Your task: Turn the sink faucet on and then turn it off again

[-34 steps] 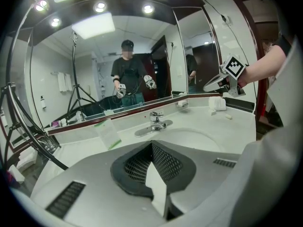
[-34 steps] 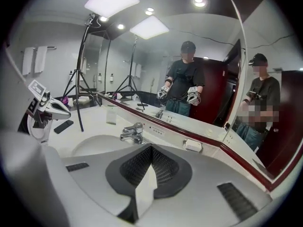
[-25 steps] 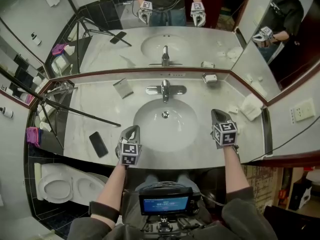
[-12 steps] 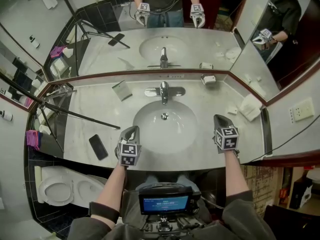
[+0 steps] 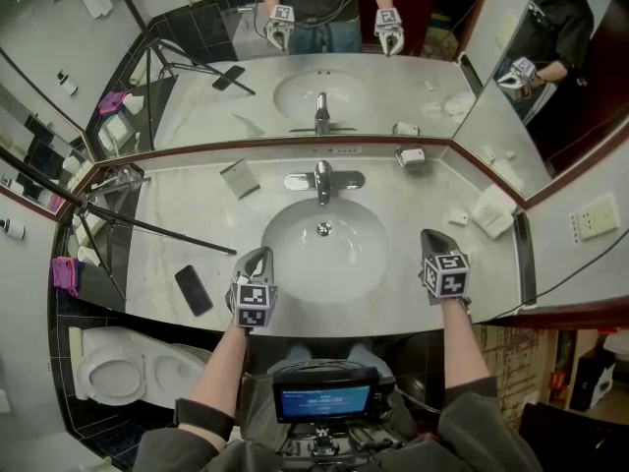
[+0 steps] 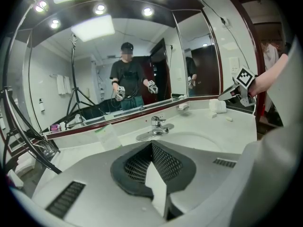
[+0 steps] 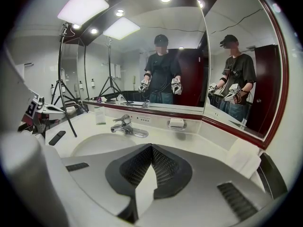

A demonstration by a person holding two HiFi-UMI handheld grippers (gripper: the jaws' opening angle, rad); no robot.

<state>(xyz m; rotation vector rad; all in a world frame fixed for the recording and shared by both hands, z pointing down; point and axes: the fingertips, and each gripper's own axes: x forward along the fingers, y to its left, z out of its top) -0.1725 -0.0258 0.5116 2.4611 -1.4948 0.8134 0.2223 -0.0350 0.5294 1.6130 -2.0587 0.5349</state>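
Observation:
The chrome faucet (image 5: 323, 180) with its single lever stands behind the white sink basin (image 5: 295, 264). I see no water running from it. My left gripper (image 5: 259, 256) hovers over the basin's near left rim, shut and holding nothing. My right gripper (image 5: 429, 234) hangs over the counter to the right of the basin, also shut and holding nothing. Both point toward the mirror, well short of the faucet. In the left gripper view the faucet (image 6: 158, 124) lies ahead, past the closed left gripper (image 6: 152, 145). From the right gripper view the faucet (image 7: 124, 124) sits ahead and to the left of the shut right gripper (image 7: 151, 148).
A black phone (image 5: 193, 286) lies on the counter's left side, crossed by a tripod leg (image 5: 147, 222). A card (image 5: 241, 173) leans left of the faucet, a soap dish (image 5: 414, 153) right of it. A folded towel (image 5: 494, 209) lies far right. A toilet (image 5: 118, 367) is below left.
My right gripper has drawn back a little toward the counter's front edge. The left gripper and the faucet stay as they were.

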